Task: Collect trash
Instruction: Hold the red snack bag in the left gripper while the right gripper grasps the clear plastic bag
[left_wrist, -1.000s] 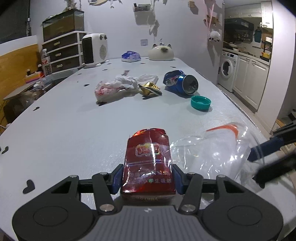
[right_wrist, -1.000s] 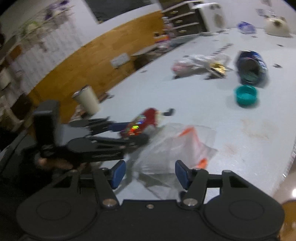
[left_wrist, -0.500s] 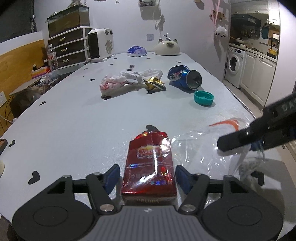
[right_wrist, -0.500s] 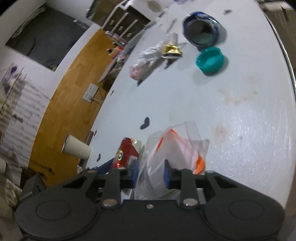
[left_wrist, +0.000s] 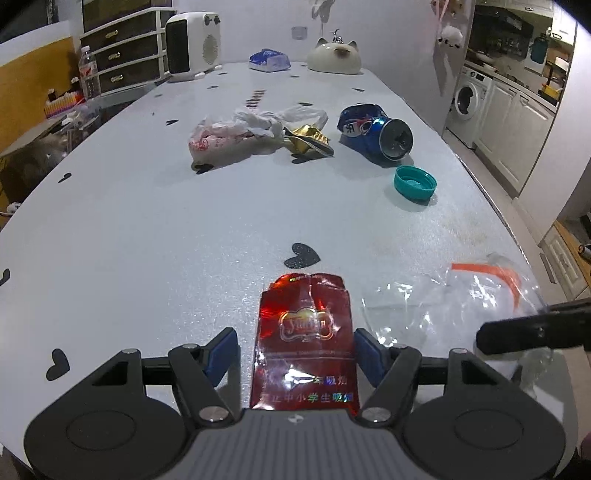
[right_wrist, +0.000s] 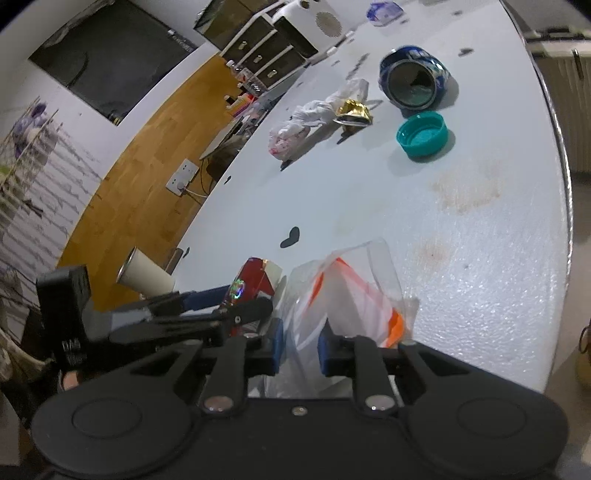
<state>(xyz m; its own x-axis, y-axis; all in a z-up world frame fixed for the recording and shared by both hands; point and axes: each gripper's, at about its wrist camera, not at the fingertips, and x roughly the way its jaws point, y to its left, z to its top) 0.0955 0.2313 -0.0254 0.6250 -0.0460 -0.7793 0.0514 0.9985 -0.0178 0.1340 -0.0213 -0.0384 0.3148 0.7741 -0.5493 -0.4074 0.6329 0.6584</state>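
My left gripper (left_wrist: 295, 350) stands open around a red cigarette pack (left_wrist: 304, 343) on the white table; a gap shows at the left finger. My right gripper (right_wrist: 300, 345) is shut on a clear plastic bag with orange trim (right_wrist: 354, 291), which also shows in the left wrist view (left_wrist: 461, 306) just right of the pack. The pack (right_wrist: 255, 280) and the left gripper (right_wrist: 207, 302) show left of the bag. Farther off lie a crushed blue can (left_wrist: 376, 131), a teal cap (left_wrist: 414, 182), a gold wrapper (left_wrist: 308, 142) and a crumpled white plastic bag (left_wrist: 243, 131).
A white heater (left_wrist: 192, 46), a cat-shaped holder (left_wrist: 334, 55) and a blue packet (left_wrist: 269, 61) stand at the table's far end. The table's right edge (right_wrist: 561, 229) runs close to the bag. A paper cup (right_wrist: 146, 275) is beyond the left edge.
My left gripper's fingers have opened away from the red pack. My right gripper has closed on the clear bag and holds it.
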